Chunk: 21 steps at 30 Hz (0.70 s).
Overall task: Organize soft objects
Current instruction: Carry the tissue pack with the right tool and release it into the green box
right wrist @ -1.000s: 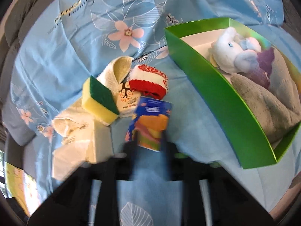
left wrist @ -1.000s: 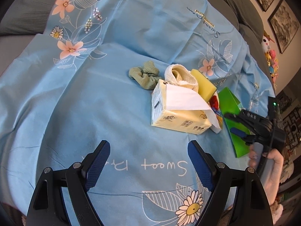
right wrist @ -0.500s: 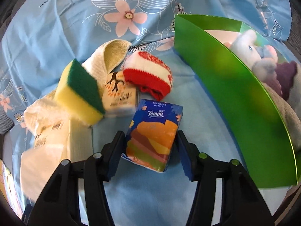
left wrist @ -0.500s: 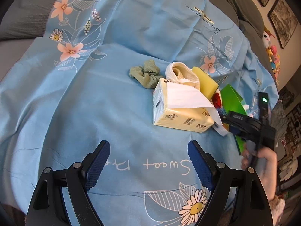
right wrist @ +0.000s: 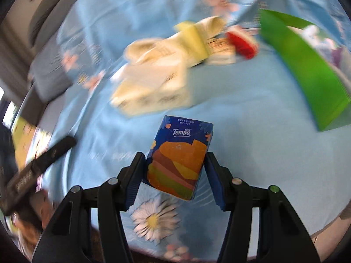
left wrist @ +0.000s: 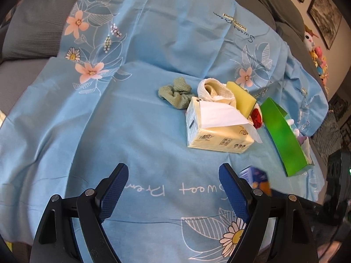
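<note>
My right gripper (right wrist: pixel 175 173) is shut on a blue Tempo tissue pack (right wrist: pixel 179 155) and holds it above the blue floral cloth; the pack also shows blurred in the left wrist view (left wrist: pixel 256 175). My left gripper (left wrist: pixel 173 188) is open and empty over the cloth (left wrist: pixel 131 120). A yellow tissue box (left wrist: pixel 217 129) lies ahead with a cream towel (left wrist: pixel 215 89), yellow sponge (left wrist: pixel 241 98), green-grey cloth (left wrist: pixel 175 92) and red-white knit item (left wrist: pixel 256 116) behind it. The green box (left wrist: pixel 283 135) holds plush toys on the right.
The cloth covers a grey sofa with cushions (left wrist: pixel 33 28) at the back. Framed pictures (left wrist: pixel 324 4) and plush toys (left wrist: pixel 318 50) are at the far right. A small tissue pack (right wrist: pixel 221 50) lies beside the red knit item (right wrist: pixel 241 43).
My right gripper closed on the Tempo pack, lifted it off the cloth and pulled it back toward the near edge, away from the pile. My left gripper stayed open in place.
</note>
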Available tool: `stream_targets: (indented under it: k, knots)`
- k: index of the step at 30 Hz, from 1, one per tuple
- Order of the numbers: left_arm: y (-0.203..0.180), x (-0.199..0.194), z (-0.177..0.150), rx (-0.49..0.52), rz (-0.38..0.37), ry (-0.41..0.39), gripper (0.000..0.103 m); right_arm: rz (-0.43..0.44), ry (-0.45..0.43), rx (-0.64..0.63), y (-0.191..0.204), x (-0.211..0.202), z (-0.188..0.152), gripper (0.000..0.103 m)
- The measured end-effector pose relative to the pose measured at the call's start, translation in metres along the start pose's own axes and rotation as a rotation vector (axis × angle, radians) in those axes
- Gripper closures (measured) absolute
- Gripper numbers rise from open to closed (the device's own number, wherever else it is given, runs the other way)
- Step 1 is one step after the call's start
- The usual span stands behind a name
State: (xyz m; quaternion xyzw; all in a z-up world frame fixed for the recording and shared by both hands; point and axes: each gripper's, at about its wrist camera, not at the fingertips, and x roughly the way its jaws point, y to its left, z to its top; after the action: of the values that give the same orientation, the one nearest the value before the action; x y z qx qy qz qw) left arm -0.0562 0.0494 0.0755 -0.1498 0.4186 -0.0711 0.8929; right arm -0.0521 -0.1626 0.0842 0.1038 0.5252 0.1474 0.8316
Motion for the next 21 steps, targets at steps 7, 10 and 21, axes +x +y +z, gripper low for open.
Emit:
stream_targets:
  k: [7, 10, 21]
  knots:
    - [-0.001, 0.001, -0.003, -0.007, -0.026, 0.024, 0.018, 0.001, 0.023, -0.051, 0.02, 0.019, 0.002, 0.036]
    - [-0.003, 0.0, -0.004, -0.007, -0.059, 0.028, 0.018, 0.033, -0.027, 0.005, 0.011, 0.006, 0.005, 0.032]
    - [-0.051, 0.014, -0.029, 0.114, -0.189, 0.125, 0.041, 0.121, -0.066, 0.134, -0.014, -0.005, -0.001, 0.05]
